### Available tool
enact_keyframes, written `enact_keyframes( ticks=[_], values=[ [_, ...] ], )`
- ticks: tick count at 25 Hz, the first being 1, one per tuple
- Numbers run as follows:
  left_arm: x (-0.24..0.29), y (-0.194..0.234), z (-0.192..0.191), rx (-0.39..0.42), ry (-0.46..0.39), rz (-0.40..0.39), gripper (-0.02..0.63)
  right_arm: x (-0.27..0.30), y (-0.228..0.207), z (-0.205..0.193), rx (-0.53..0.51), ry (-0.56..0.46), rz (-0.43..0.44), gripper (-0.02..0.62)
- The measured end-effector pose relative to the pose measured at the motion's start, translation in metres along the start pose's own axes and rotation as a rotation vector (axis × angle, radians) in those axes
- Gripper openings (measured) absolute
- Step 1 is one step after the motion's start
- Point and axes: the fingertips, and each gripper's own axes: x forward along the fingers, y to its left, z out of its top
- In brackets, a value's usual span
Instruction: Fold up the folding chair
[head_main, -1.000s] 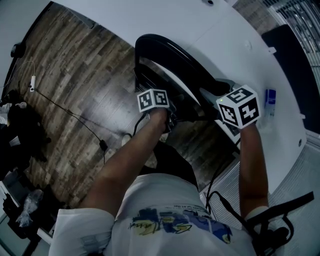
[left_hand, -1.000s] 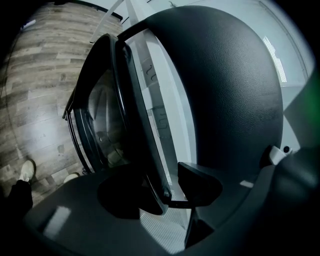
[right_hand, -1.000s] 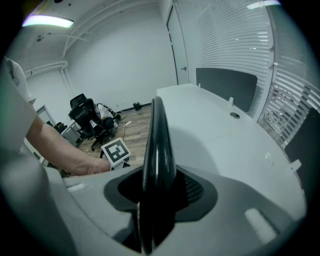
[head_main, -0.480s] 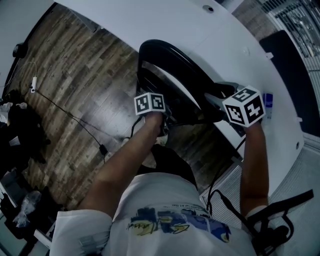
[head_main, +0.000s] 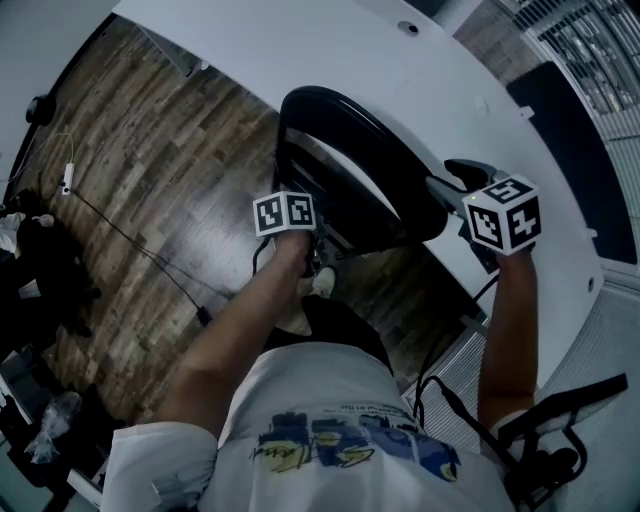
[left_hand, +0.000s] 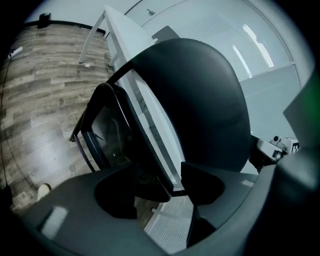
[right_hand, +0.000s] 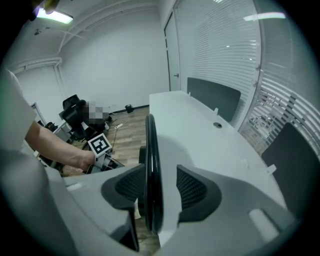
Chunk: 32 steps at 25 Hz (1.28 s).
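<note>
Both arms reached forward and down; the left gripper and right gripper, jaws just opened, loosely straddled the edge of the folding chair. Beyond them its frame sank into shadow.

The wood-plank floor carries the black folding chair, just beside the white table. A thin black cable trails across the floor at left.

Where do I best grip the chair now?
By its thin upper rim, coming from above: the chair stands edge-up, and the rim fits between the jaws of the right gripper, which have just been opening around it.
</note>
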Motion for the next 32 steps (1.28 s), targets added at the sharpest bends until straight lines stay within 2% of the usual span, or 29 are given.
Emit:
enact_keyframes(
  ticks=[3, 6, 11, 16, 20, 22, 25, 28, 32],
  values=[
    [-0.020, -0.009, 0.005, 0.063, -0.006, -0.015, 0.273, -0.016, 0.003, 0.008, 0.025, -0.064, -0.068, 0.192],
    [-0.055, -0.023, 0.003, 0.157, -0.010, -0.051, 0.272, -0.036, 0.025, 0.008, 0.057, -0.124, -0.146, 0.192],
    [-0.089, -0.050, 0.006, 0.319, 0.009, -0.116, 0.272, -0.049, 0.049, -0.006, 0.165, -0.218, -0.220, 0.189],
    [-0.160, -0.082, 0.000, 0.505, -0.003, -0.210, 0.246, -0.071, 0.108, -0.018, 0.247, -0.304, -0.274, 0.162],
    [-0.224, -0.106, 0.002, 0.717, -0.034, -0.279, 0.202, -0.081, 0.152, -0.023, 0.306, -0.361, -0.341, 0.103],
    [-0.253, -0.107, -0.001, 0.822, -0.045, -0.286, 0.175, -0.083, 0.179, -0.025, 0.303, -0.382, -0.369, 0.060],
    [-0.289, -0.101, -0.005, 0.958, -0.085, -0.280, 0.100, -0.083, 0.221, -0.032, 0.302, -0.412, -0.401, 0.014],
    [-0.316, -0.094, -0.011, 1.043, -0.099, -0.280, 0.013, -0.088, 0.255, -0.044, 0.327, -0.421, -0.461, 0.003],
    [-0.347, -0.081, -0.032, 1.111, -0.063, -0.306, 0.005, -0.101, 0.308, -0.054, 0.367, -0.430, -0.534, 0.003]
  ],
)
